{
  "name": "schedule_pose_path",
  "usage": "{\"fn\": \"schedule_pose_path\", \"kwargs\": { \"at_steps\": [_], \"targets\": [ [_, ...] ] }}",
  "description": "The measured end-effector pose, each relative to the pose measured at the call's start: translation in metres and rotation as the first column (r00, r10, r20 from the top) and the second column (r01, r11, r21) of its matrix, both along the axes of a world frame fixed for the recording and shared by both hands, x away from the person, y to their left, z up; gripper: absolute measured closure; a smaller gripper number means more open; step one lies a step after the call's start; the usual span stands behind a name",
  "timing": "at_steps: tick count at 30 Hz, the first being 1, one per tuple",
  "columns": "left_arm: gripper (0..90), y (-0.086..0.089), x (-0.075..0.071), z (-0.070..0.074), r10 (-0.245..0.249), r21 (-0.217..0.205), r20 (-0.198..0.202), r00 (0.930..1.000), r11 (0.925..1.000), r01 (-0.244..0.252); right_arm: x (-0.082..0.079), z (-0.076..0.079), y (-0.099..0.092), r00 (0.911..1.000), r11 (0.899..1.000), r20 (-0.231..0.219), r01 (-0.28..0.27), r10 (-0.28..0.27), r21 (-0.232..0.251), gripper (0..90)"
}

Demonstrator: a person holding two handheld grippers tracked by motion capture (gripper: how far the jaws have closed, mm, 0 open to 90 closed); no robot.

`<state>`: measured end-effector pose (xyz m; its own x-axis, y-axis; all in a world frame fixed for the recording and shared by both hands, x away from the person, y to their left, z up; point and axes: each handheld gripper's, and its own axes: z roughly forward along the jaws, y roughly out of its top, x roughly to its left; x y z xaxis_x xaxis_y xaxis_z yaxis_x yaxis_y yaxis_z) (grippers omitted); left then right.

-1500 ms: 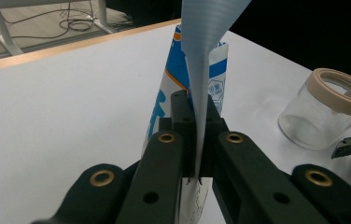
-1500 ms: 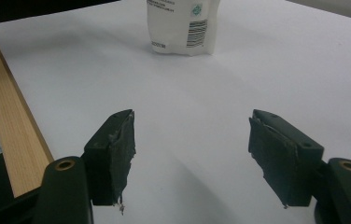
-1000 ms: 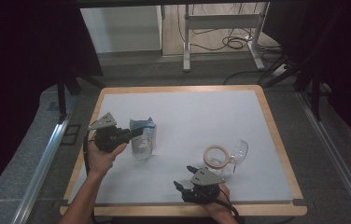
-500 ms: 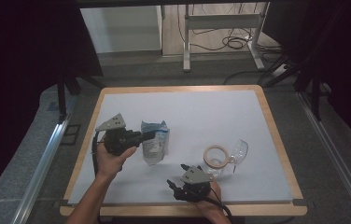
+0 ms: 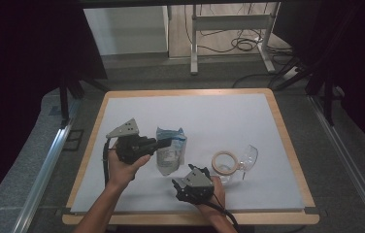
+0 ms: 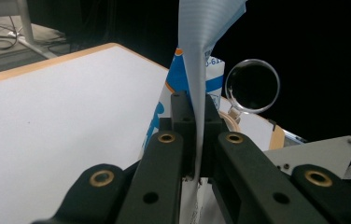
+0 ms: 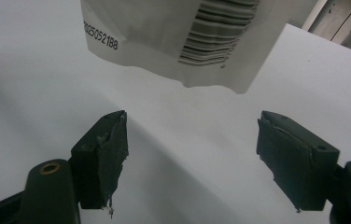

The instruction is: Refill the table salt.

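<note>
A white and blue pouch [image 5: 170,151] hangs over the white table top [image 5: 229,116], lifted by its upper edge. My left gripper [image 5: 159,144] is shut on that edge; in the left gripper view its jaws [image 6: 197,105] pinch the thin pouch [image 6: 207,37] between them. My right gripper [image 5: 176,184] is below the pouch near the front edge, and its jaws have just been opening. In the right gripper view they [image 7: 192,135] stand wide apart with nothing between them, and the pouch's barcoded bottom [image 7: 173,32] hangs just ahead.
A tape roll [image 5: 224,162] lies right of the pouch, with a clear glass [image 5: 248,156] on its side beside it. The glass rim [image 6: 252,86] shows beyond the pouch in the left gripper view. A wooden frame [image 5: 287,145] borders the table.
My left gripper has carried the pouch to the right and a little higher. The right gripper has moved left, toward the pouch's bottom.
</note>
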<state>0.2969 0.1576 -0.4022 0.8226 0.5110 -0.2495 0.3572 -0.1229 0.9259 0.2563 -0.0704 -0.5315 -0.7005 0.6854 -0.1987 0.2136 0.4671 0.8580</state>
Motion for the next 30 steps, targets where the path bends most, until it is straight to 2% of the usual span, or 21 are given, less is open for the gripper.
{"fn": "schedule_pose_path", "kwargs": {
  "at_steps": [6, 11, 15, 17, 18, 23, 29, 30],
  "targets": [
    [90.0, -0.004, -0.003, 0.001, -0.009, -0.001, -0.004, 0.9999, 1.0000, 0.009, -0.001, -0.001, 0.002, 0.9996, 1.000, 0.006, 0.026, -0.026, 0.015, 25.9],
    [90.0, -0.006, -0.007, 0.004, -0.021, -0.009, -0.003, 0.9998, 0.9997, 0.021, 0.000, -0.003, 0.007, 0.9967, 0.997, 0.018, 0.078, -0.079, 0.013, 26.0],
    [90.0, -0.008, -0.008, 0.004, -0.029, -0.008, -0.008, 0.9996, 0.9996, 0.029, 0.000, 0.000, 0.010, 0.9936, 0.995, 0.057, 0.095, -0.098, 0.041, 26.0],
    [90.0, -0.010, -0.008, 0.004, -0.031, -0.003, -0.010, 0.9995, 0.9995, 0.031, -0.001, 0.000, 0.011, 0.9928, 0.994, 0.068, 0.095, -0.098, 0.046, 26.1],
    [90.0, -0.011, -0.008, 0.003, -0.029, 0.000, -0.009, 0.9995, 0.9996, 0.029, -0.002, 0.003, 0.012, 0.9921, 0.995, 0.091, 0.081, -0.086, 0.059, 28.4],
    [90.0, -0.015, -0.004, 0.002, -0.033, -0.006, -0.015, 0.9993, 0.9994, 0.033, -0.004, 0.002, 0.013, 0.9924, 0.997, 0.111, 0.047, -0.053, 0.058, 35.3],
    [90.0, -0.019, -0.003, 0.002, -0.041, -0.009, -0.021, 0.9989, 0.9991, 0.041, -0.006, 0.002, 0.008, 0.9941, 0.996, 0.103, 0.026, -0.035, 0.082, 40.9],
    [90.0, -0.020, -0.002, 0.002, -0.043, -0.010, -0.025, 0.9988, 0.9990, 0.042, -0.006, 0.002, 0.005, 0.9967, 0.995, 0.078, 0.015, -0.023, 0.102, 41.3]
  ]
}}
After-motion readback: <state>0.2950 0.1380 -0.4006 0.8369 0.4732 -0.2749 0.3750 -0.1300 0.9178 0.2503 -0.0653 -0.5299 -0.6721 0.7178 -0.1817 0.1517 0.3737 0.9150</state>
